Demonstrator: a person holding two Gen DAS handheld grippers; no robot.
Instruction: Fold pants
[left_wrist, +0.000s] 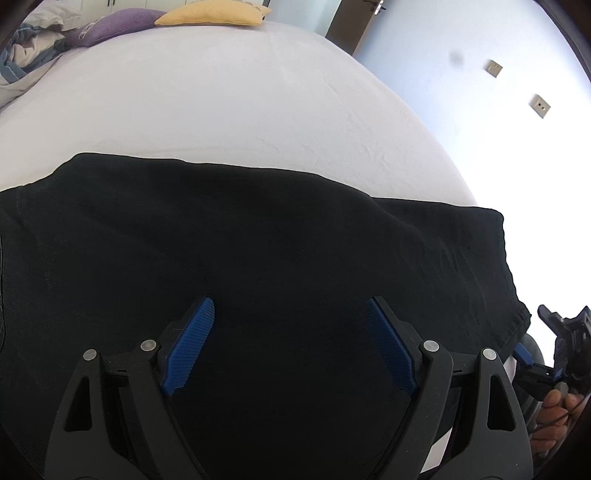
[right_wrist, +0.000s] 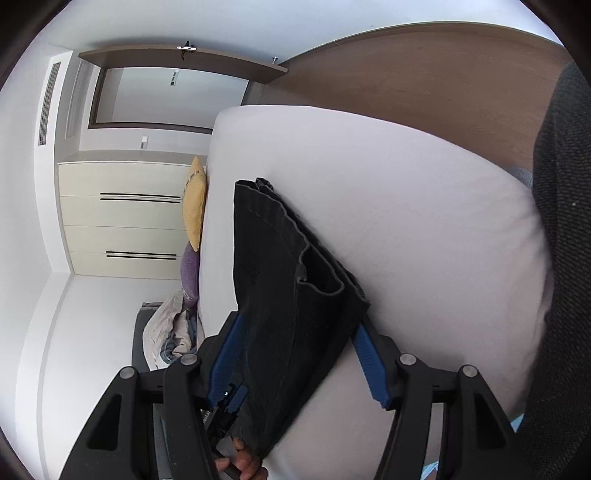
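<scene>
Black pants (left_wrist: 258, 240) lie flat across the near part of the white bed (left_wrist: 221, 103); their hem end (right_wrist: 295, 280) shows stacked layers in the right wrist view. My left gripper (left_wrist: 288, 343) hovers over the middle of the pants, open, with nothing between its blue pads (left_wrist: 190, 350). My right gripper (right_wrist: 297, 362) is at the pants' end, rolled on its side. Its jaws stand apart with the folded fabric between them, and the pads (right_wrist: 369, 365) do not clamp it. That right gripper (left_wrist: 535, 332) also shows at the pants' right corner in the left wrist view.
A yellow pillow (left_wrist: 214, 14), a purple pillow (left_wrist: 110, 27) and a crumpled blanket (left_wrist: 26, 55) lie at the far end of the bed. White drawers (right_wrist: 122, 218) stand beyond the bed. A hand (left_wrist: 557, 406) grips the right tool's handle.
</scene>
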